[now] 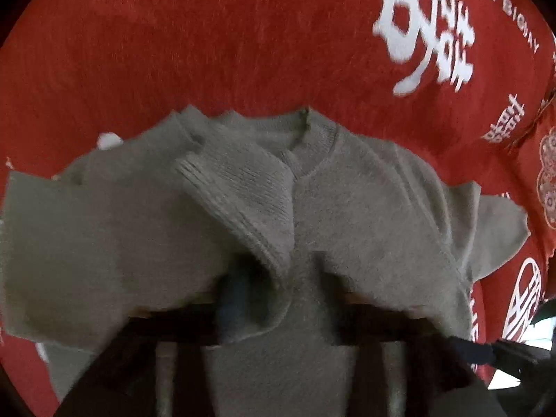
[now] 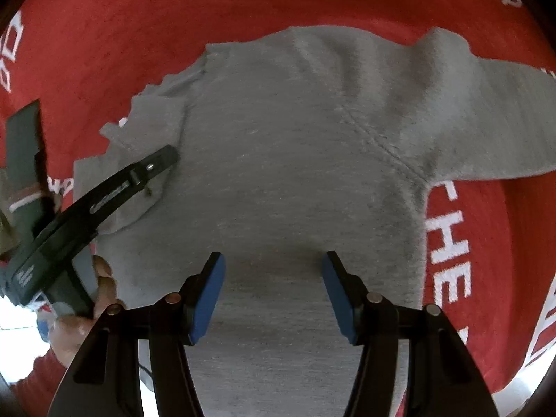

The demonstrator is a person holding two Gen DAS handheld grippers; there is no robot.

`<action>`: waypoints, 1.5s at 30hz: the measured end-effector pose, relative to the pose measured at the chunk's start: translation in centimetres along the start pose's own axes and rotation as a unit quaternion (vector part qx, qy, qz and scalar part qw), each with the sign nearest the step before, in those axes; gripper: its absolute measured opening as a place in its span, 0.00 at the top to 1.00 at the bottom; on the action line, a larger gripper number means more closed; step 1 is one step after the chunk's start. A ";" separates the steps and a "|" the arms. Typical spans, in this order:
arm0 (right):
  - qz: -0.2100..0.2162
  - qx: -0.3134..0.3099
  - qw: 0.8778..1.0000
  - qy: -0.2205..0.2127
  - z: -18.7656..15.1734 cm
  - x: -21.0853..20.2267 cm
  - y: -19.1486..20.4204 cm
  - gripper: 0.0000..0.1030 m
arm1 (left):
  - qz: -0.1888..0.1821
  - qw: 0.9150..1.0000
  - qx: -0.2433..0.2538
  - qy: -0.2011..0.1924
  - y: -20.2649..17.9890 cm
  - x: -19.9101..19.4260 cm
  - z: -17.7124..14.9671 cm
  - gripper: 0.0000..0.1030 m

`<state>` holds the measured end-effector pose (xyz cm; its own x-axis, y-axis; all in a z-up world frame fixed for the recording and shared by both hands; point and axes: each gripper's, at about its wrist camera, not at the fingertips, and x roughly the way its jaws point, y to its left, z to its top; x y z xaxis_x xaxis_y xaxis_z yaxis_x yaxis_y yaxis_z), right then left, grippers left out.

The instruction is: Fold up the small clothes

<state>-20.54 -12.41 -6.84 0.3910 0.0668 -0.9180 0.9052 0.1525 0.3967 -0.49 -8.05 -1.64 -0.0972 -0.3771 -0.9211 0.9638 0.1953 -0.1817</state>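
Right wrist view shows the right gripper (image 2: 272, 288) spread, nothing between its pads, poised above the grey sweater (image 2: 295, 146) lying flat on the red blanket (image 2: 104, 45). Left gripper (image 1: 278, 312) looks released, knit draped over it, probably after laying a sleeve across.

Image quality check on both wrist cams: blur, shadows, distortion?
Left wrist: motion blur on the white print of the red blanket; the grey sweater drapes over the shadowed left tongs. Right wrist: sharper, right tongs crisp with blue pads, soft shadow beneath; blown-out white at the lower corners. Both: strong fisheye curvature, dark vignette.
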 end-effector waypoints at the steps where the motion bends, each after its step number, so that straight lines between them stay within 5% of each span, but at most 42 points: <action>1: -0.003 -0.003 1.000 -0.001 0.2 -0.1 0.3 0.39 | 0.012 1.000 -0.002 -0.017 0.3 -1.4 0.0 0.20; 6: -0.025 -0.072 0.997 -0.032 1.7 -1.2 4.8 0.28 | 0.075 0.996 -0.019 -0.033 5.3 -6.6 -1.2 0.19; 12: -0.053 -0.193 0.978 -0.062 3.4 1.8 13.7 0.26 | 0.190 0.977 -0.099 0.000 14.2 -8.0 -5.1 0.19; 17: -0.128 -0.227 0.962 -0.086 5.1 5.9 17.2 0.26 | 0.199 0.969 -0.143 0.021 16.8 -5.5 -6.3 0.19; 18: -0.132 -0.221 0.963 -0.081 5.3 6.1 16.7 0.32 | 0.201 0.969 -0.145 0.019 16.7 -4.8 -6.2 0.19; 19: -0.122 -0.211 0.967 -0.068 5.9 6.7 16.5 0.71 | 0.207 0.968 -0.143 0.019 16.5 -4.4 -5.9 0.19; 20: -0.100 -0.190 0.975 -0.050 6.6 7.1 16.0 0.95 | 0.214 0.966 -0.142 0.019 16.1 -4.0 -5.8 0.19; 23: -0.041 -0.157 0.983 -0.087 7.5 3.8 15.1 0.93 | 0.215 0.965 -0.152 0.013 15.2 -4.3 -6.2 0.19; 28: -0.023 -0.150 0.977 -0.149 7.8 -1.8 11.8 0.93 | 0.227 0.965 -0.130 0.014 15.6 -4.4 -6.5 0.19; 34: 0.027 -0.029 0.999 -0.038 7.4 3.4 1.8 0.89 | 0.217 0.964 -0.151 0.039 16.2 -4.5 -6.7 0.19; 42: 0.063 0.027 0.997 -0.044 6.7 2.1 -1.7 0.74 | 0.173 0.971 -0.161 0.034 17.5 -7.4 -5.6 0.19; 45: 0.059 0.023 0.997 -0.047 7.1 1.3 -1.0 0.67 | 0.184 0.972 -0.141 0.024 17.4 -6.3 -3.5 0.19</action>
<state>-19.71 -19.48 -8.46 0.5068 -0.0110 -0.8620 0.8580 0.1037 0.5031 15.99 0.86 -0.23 0.2241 -0.1930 -0.9553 0.8293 0.5525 0.0829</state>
